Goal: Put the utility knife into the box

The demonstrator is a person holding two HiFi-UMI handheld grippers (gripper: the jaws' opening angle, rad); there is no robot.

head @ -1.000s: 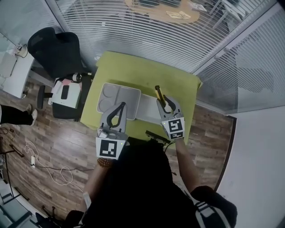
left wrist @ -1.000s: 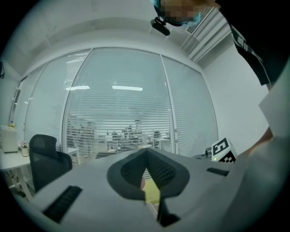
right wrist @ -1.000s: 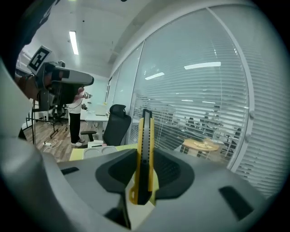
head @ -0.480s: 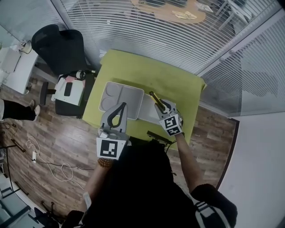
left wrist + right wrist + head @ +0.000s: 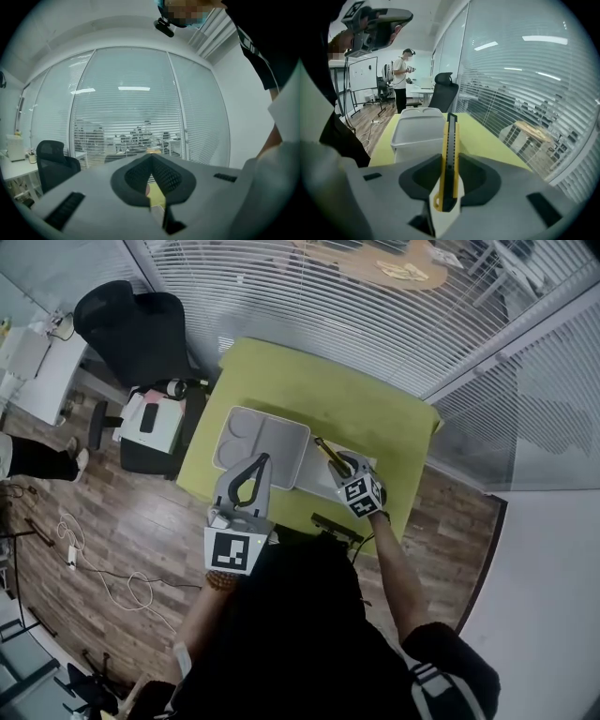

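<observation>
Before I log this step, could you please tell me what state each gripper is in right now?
Left gripper: closed, empty.
Right gripper: closed on the yellow-and-black plastic utility knife.

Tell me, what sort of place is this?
Most likely an office: glass walls hung with blinds, a black swivel chair near a green table, and a whiteboard further back.

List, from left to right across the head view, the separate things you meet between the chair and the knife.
black chair → white tray → utility knife. The left gripper overlaps the tray, so it is left out.
</observation>
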